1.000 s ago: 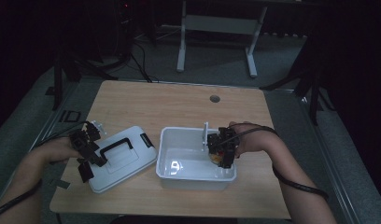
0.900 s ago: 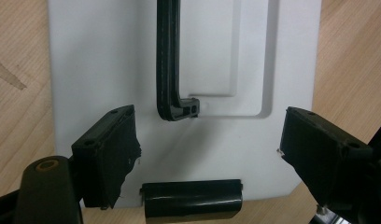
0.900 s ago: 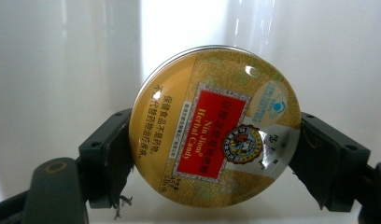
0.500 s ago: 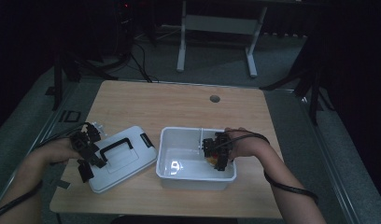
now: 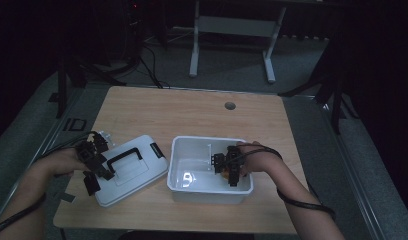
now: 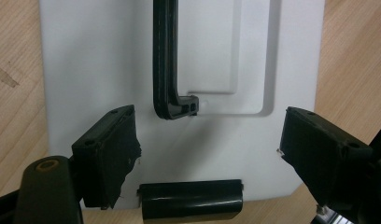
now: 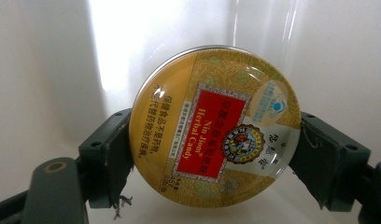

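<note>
Candy tin [image 7: 215, 126] btwn right jaws, in tub [image 5: 189, 152]

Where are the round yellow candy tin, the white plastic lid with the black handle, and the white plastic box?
round yellow candy tin [image 7: 215, 126]: right gripper view, red label.
white plastic lid with the black handle [image 6: 86, 60]: left gripper view, flat top.
white plastic box [image 5: 208, 195]: high view, near wall.

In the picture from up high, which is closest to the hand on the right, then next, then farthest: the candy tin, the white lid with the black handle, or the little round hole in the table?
From the right gripper:
1. Candy tin: between its jaws, inside the white bin.
2. Round hole: on the table's far side, past the bin.
3. White lid: across the bin, by the left gripper. It looks farther than the hole.
</note>
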Motion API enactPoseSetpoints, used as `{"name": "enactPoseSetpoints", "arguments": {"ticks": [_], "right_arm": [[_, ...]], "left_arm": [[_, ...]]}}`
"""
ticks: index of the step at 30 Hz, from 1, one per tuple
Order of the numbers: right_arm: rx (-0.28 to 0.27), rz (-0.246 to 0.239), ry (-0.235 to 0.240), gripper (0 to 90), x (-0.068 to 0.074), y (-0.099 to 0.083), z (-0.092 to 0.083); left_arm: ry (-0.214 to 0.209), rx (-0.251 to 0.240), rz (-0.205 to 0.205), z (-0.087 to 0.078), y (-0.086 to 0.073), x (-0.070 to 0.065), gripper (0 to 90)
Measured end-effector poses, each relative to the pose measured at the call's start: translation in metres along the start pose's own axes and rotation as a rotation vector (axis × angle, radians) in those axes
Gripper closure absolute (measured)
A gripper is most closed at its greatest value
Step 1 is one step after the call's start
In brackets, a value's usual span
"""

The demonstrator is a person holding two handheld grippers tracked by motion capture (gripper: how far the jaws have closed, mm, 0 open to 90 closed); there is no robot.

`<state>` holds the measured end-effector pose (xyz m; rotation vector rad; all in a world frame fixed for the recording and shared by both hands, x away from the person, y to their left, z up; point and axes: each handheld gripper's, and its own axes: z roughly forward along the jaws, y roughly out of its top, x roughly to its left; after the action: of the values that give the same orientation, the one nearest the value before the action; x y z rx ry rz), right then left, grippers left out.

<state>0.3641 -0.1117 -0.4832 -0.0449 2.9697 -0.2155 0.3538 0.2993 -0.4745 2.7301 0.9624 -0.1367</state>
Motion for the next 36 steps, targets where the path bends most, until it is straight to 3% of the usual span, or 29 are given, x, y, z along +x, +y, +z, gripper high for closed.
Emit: {"name": "enactPoseSetpoints", "arguments": {"ticks": [8, 18, 28, 36], "right_arm": [[0.053, -0.010, 0.042, 20.2, -0.001, 0.006, 0.014], [0.084, 0.010, 0.109, 19.5, -0.004, 0.008, 0.015], [0.057, 0.017, 0.140, 18.0, -0.005, 0.005, 0.011], [-0.009, 0.037, 0.129, 12.6, -0.009, -0.002, -0.010]], "left_arm": [[0.003, -0.002, 0.000, -0.002, 0.000, -0.001, 18.6], [0.000, -0.001, 0.000, 0.000, -0.001, 0.000, 18.7], [0.003, -0.001, 0.003, -0.003, 0.000, -0.001, 18.6], [0.003, 0.002, 0.005, -0.003, 0.001, -0.001, 18.6]]}}
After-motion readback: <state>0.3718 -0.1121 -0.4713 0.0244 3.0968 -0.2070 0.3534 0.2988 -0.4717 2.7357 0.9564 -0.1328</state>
